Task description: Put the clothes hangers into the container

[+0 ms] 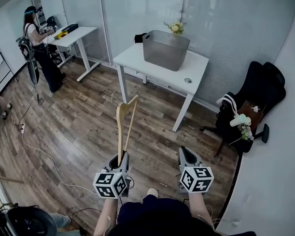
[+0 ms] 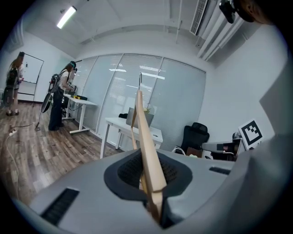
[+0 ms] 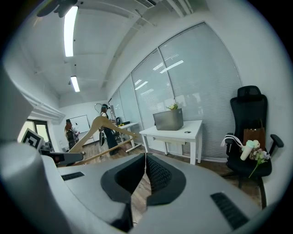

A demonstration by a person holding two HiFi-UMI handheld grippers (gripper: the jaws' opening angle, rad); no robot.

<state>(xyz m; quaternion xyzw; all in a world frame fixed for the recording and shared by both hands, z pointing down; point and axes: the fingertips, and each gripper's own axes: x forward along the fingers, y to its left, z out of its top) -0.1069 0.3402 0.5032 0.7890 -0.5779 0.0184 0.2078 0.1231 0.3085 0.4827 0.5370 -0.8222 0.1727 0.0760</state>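
A wooden clothes hanger [image 1: 122, 122] with a metal hook stands nearly upright out of my left gripper [image 1: 122, 158], which is shut on its lower end. In the left gripper view the hanger [image 2: 147, 146] rises from between the pads, in line with the grey container [image 2: 136, 118]. That container [image 1: 165, 49] is an open grey bin on a white table [image 1: 196, 65] across the wooden floor. My right gripper [image 1: 184, 153] is held beside the left, shut with nothing in it. The right gripper view shows its pads meeting [image 3: 145, 163], the hanger [image 3: 98, 125] to the left and the container [image 3: 168, 120] ahead.
A black office chair [image 1: 260, 84] loaded with bags and flowers stands right of the table. A second white desk [image 1: 74, 35] is at the far left, with a person [image 1: 36, 46] standing at it. Cables [image 1: 42, 152] trail over the floor at left. Glass walls close off the back.
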